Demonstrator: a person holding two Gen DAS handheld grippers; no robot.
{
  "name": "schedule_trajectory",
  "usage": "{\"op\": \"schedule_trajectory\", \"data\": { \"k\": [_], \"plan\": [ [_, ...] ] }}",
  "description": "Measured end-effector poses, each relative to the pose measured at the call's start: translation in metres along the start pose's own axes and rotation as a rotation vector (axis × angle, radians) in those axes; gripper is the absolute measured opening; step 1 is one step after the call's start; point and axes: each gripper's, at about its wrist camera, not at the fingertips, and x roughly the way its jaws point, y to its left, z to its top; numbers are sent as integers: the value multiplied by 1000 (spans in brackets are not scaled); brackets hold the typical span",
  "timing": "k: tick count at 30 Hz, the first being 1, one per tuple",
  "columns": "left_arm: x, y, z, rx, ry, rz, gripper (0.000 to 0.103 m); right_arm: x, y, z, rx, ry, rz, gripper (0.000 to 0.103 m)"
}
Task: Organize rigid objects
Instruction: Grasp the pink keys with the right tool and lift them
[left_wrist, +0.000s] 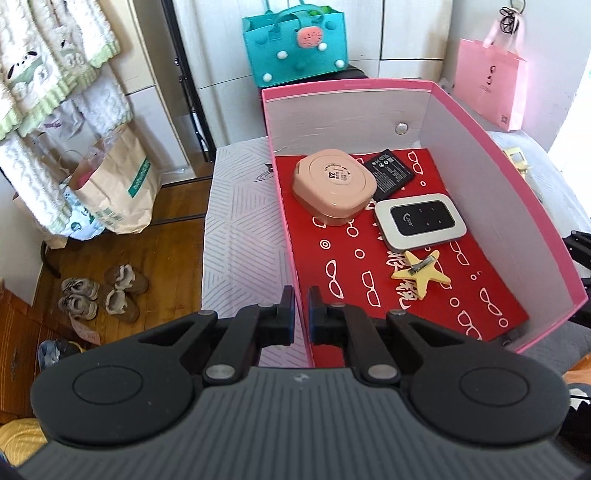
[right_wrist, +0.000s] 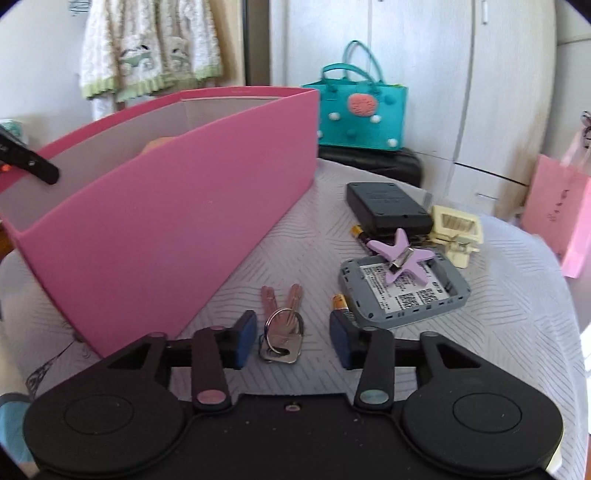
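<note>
Keys (right_wrist: 282, 328) on a ring are sitting on the table (right_wrist: 517, 314), right between the fingers of our right gripper (right_wrist: 293, 338), which is spread wide with neither pad touching them. Beside them we've got a grey router shell (right_wrist: 404, 291) with a purple star clip (right_wrist: 402, 258) lying on it, a battery (right_wrist: 340, 302) touching its near corner, plus a black box (right_wrist: 388, 208) and a cream claw clip (right_wrist: 456, 229) further back. Our left gripper (left_wrist: 302, 314) is pinched onto the near wall of the pink box (left_wrist: 517, 177). Inside the pink box, on the red liner: a pink compact (left_wrist: 332, 184), a flat black battery (left_wrist: 389, 170), a white pocket router (left_wrist: 419, 219) and a yellow star clip (left_wrist: 421, 271).
</note>
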Motion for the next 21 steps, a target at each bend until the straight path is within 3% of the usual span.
{"op": "schedule_trajectory", "data": {
  "k": [3, 4, 5, 8, 10, 16, 21],
  "plan": [
    [-1, 4, -2, 8, -10, -23, 6, -1, 1, -2, 44, -6, -10, 54],
    [-1, 5, -2, 7, -14, -31, 7, -2, 2, -3, 43, -10, -15, 48],
    [-1, 6, -3, 7, -17, -40, 7, -3, 2, -3, 45, -16, -9, 29],
    [-1, 8, -3, 11, -23, -54, 8, -9, 1, -2, 82, -40, 17, 11],
    [-1, 9, -3, 17, -23, -61, 8, -11, -1, 2, 107, -47, 22, 5],
    [-2, 10, -3, 32, -23, -70, 8, -11, -19, 10, 237, -28, 74, 4],
    [-1, 11, -3, 26, -26, -79, 9, -27, -24, 27, 220, -57, 80, 4]
  ]
}}
